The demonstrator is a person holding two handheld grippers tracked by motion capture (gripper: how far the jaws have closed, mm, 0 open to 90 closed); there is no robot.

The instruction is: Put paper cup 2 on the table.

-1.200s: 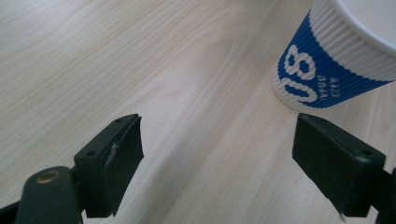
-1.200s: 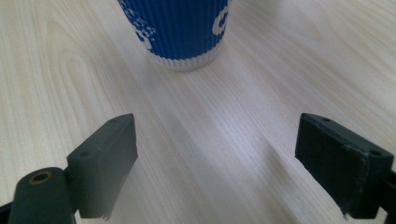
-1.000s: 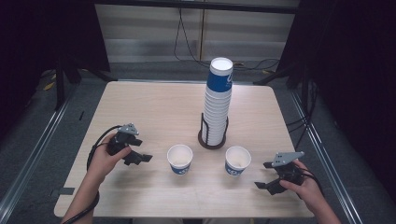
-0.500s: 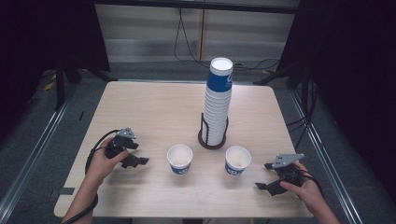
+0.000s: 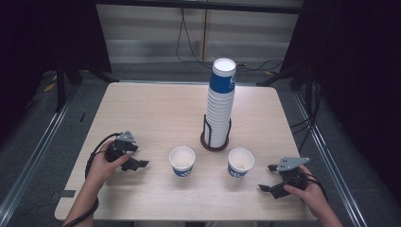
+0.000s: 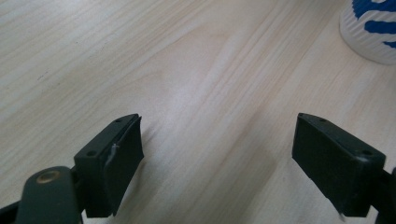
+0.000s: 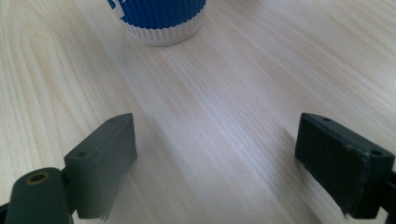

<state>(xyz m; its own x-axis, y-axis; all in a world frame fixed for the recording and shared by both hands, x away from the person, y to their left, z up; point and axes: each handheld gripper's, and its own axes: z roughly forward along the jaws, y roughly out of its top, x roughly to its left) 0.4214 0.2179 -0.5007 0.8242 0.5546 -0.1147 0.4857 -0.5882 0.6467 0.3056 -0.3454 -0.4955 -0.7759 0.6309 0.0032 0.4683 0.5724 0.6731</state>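
Two white paper cups with blue print stand upright near the table's front: the left cup [image 5: 182, 161] and the right cup [image 5: 240, 163]. Behind them a tall stack of cups [image 5: 220, 101] rises from a dark wire holder [image 5: 215, 141]. My left gripper [image 5: 135, 158] rests low on the table left of the left cup, jaws wide apart with bare wood between them [image 6: 217, 158]; that cup's base [image 6: 371, 30] shows at the upper right of the left gripper view. My right gripper [image 5: 269, 178] sits right of the right cup, open and empty [image 7: 215, 168], the cup's base [image 7: 161, 21] just ahead.
The light wooden table [image 5: 156, 109] has open surface behind and left of the cups. Its front edge lies close under both hands. Metal rails [image 5: 33, 156] and dark floor with cables surround the table.
My left hand and gripper have sunk slightly toward the tabletop. The right gripper and the cups have stayed where they were.
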